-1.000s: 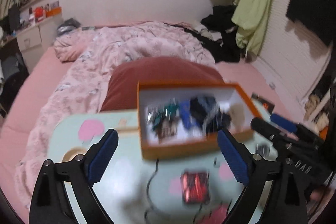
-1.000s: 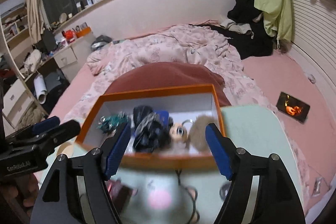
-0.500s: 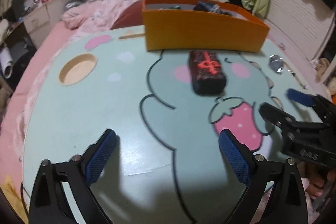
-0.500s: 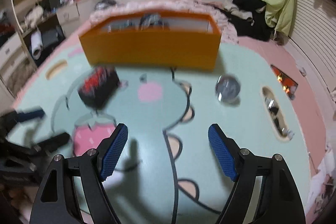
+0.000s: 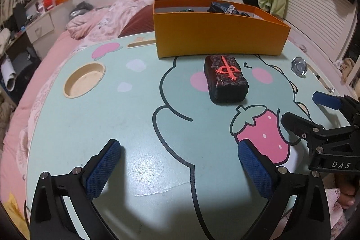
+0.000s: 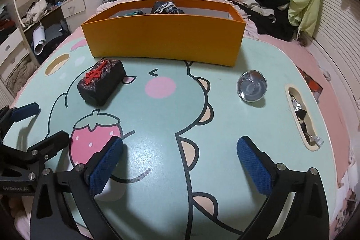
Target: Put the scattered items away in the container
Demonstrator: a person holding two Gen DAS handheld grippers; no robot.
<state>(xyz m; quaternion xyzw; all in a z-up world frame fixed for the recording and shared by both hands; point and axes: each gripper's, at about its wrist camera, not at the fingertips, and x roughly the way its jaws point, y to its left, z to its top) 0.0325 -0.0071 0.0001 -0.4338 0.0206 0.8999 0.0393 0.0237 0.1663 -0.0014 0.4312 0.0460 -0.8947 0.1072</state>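
Observation:
An orange box [image 5: 220, 42] [image 6: 164, 42] stands at the far side of the mint-green cartoon table [image 5: 135, 127], with several dark items inside. In front of it lies a black block with a red symbol [image 5: 226, 80] [image 6: 101, 82]. A small shiny silver round item [image 5: 298, 65] [image 6: 252, 86] sits to the right. My left gripper [image 5: 177, 147] hangs open low over the near table, nothing between its fingers. My right gripper [image 6: 180, 143] is beside it on the right, its jaws opening wide with nothing between them.
A round cup recess [image 5: 84, 80] is cut into the table's left side. A long slot [image 6: 301, 116] near the right edge holds foil scraps. A pink bed with a quilt [image 5: 101, 15] surrounds the table; clothes hang at the back right.
Both grippers have come down and back from above the orange box to low over the near table. The right jaws have spread wider. The box now shows its side wall.

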